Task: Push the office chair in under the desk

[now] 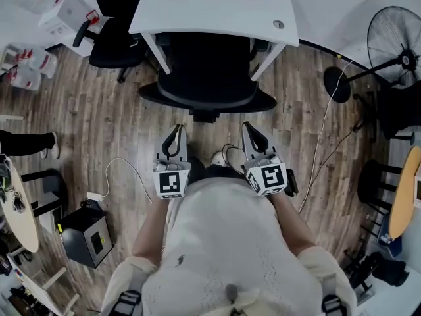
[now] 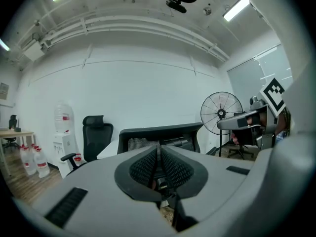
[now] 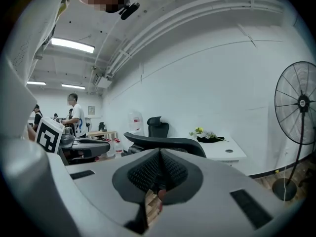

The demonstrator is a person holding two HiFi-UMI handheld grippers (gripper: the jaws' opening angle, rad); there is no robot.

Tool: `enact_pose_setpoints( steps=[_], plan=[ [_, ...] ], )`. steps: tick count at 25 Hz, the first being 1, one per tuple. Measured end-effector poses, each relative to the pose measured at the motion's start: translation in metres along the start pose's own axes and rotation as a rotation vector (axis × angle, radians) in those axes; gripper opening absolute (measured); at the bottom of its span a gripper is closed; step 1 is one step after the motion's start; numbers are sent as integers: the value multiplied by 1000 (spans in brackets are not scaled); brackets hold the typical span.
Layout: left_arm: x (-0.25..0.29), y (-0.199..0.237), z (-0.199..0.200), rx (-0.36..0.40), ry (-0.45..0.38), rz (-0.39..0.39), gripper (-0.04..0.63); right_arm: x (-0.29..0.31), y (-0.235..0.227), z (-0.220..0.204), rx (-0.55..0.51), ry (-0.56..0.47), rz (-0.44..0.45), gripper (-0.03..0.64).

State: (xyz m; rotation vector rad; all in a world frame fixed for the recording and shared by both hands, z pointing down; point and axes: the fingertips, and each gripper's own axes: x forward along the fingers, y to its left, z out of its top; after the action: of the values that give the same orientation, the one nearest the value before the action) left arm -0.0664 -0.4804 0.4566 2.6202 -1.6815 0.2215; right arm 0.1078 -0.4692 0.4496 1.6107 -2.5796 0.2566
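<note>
The black office chair (image 1: 207, 71) stands with its seat tucked partly beneath the white desk (image 1: 197, 5); its backrest faces me. My left gripper (image 1: 176, 130) and right gripper (image 1: 248, 129) hover side by side over the wooden floor, a short way back from the chair and touching nothing. Both have their jaws together with nothing between them. In the left gripper view the closed left gripper (image 2: 159, 149) points at the chair back (image 2: 158, 135). In the right gripper view the closed right gripper (image 3: 159, 154) points past the chair back (image 3: 165, 143) toward the desk (image 3: 222, 149).
A second black chair (image 1: 112, 41) stands left of the desk. A standing fan (image 1: 395, 35) and cables (image 1: 322, 143) are at the right. A black box (image 1: 85, 232), a white cord (image 1: 125, 170) and a round table (image 1: 16, 209) lie at the left. A person (image 3: 76, 115) stands far off.
</note>
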Motion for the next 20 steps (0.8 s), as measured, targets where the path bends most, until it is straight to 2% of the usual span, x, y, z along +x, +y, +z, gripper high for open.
enact_pose_setpoints(
  steps=[8,15,20],
  plan=[
    [-11,-14,11,4,-18,-16,31,-11,3,7,34,-7,13,9],
    [-12,-23,22,-2,-31,-31,29,-14,10,22,12,-40,38,9],
    [-11,-26,47,-27,-83,-38,29,-19,12,37,8,-67,40,9]
  ],
)
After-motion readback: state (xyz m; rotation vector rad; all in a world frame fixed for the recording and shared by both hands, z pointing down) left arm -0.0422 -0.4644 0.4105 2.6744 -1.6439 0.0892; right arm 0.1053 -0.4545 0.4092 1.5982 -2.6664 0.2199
